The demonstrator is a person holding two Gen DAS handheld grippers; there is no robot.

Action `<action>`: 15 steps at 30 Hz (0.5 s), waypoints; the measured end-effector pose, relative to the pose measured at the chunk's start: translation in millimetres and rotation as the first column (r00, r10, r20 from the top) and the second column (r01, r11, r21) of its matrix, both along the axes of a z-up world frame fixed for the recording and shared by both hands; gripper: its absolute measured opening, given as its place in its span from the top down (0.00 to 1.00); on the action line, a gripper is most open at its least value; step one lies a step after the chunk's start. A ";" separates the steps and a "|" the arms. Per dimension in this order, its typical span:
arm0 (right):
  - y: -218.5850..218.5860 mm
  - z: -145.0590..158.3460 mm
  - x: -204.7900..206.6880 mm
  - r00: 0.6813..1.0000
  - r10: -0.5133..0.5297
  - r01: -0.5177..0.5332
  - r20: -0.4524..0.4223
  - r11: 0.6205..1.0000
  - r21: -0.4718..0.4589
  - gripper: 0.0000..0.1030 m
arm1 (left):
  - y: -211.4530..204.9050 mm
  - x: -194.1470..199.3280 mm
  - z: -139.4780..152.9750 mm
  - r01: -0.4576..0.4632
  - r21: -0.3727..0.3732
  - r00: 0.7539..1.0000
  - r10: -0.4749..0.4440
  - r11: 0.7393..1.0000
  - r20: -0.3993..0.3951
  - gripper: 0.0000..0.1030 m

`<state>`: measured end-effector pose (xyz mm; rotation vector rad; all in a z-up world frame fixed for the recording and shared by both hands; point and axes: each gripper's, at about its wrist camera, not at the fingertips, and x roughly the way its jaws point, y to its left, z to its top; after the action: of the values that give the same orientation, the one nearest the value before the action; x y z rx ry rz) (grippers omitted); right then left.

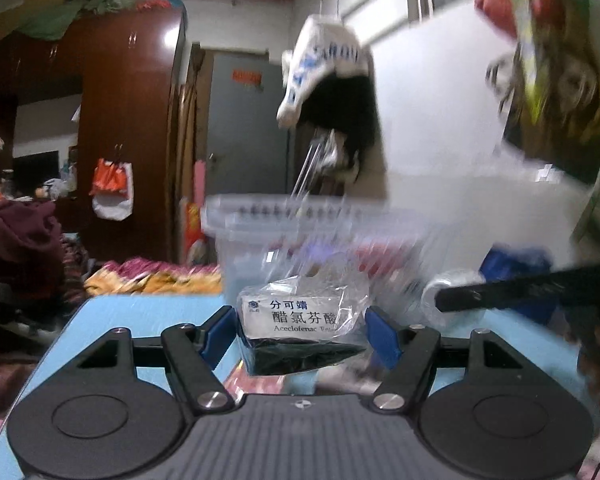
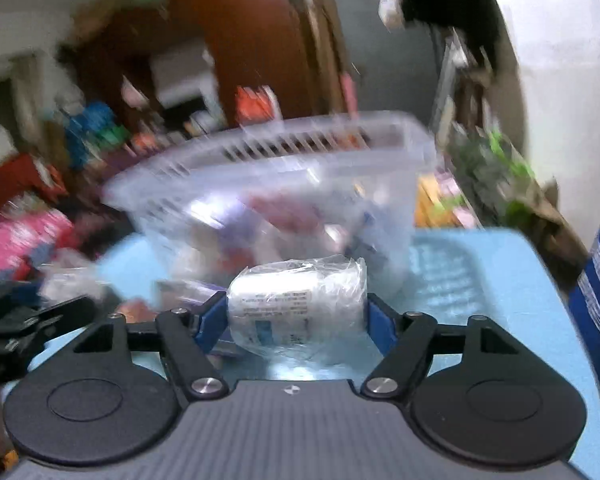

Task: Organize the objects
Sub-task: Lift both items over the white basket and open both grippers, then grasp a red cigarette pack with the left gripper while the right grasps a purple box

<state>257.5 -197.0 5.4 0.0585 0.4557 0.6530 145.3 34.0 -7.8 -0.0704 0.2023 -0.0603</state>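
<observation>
Clamping a white printed medicine box in clear plastic wrap (image 1: 300,320) between its blue pads, the left gripper (image 1: 302,334) held it above the light blue tabletop (image 1: 140,316), with the clear slotted plastic basket (image 1: 260,220) just ahead. To the right, the right gripper (image 2: 296,320) gripped a white cylindrical bottle sealed in clear film (image 2: 298,300), lying sideways, directly before that basket (image 2: 268,184).

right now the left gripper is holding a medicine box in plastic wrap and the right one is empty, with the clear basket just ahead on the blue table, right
Not quite: the right gripper is not empty. The right wrist view shows it shut on a white bottle wrapped in clear plastic. The rest stands: the left gripper holds the medicine box in plastic wrap, and the clear basket sits just ahead on the blue table.
</observation>
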 end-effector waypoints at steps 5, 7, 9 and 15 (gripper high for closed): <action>-3.3 75.0 -23.7 0.950 0.025 -0.060 0.310 0.993 0.103 0.27 | 1.7 29.6 75.3 0.037 0.015 0.996 -0.038 0.999 0.084 0.28; 11.6 98.8 -0.3 0.931 0.043 -0.061 0.363 0.997 0.037 0.27 | -2.6 64.9 99.5 0.035 0.035 0.998 -0.036 0.999 0.044 0.28; 24.8 110.2 35.7 0.940 0.061 -0.061 0.335 0.998 -0.009 0.26 | -0.5 102.0 111.4 0.045 0.010 0.999 -0.045 0.999 -0.022 0.28; 29.9 103.1 74.5 0.963 0.003 0.006 0.271 1.000 -0.031 0.00 | 12.5 142.3 97.2 0.010 -0.014 0.996 -0.011 1.000 -0.085 0.07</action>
<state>331.9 -167.2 108.5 -0.0601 0.2014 0.6411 287.6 46.5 89.4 -0.0850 0.2874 -0.0692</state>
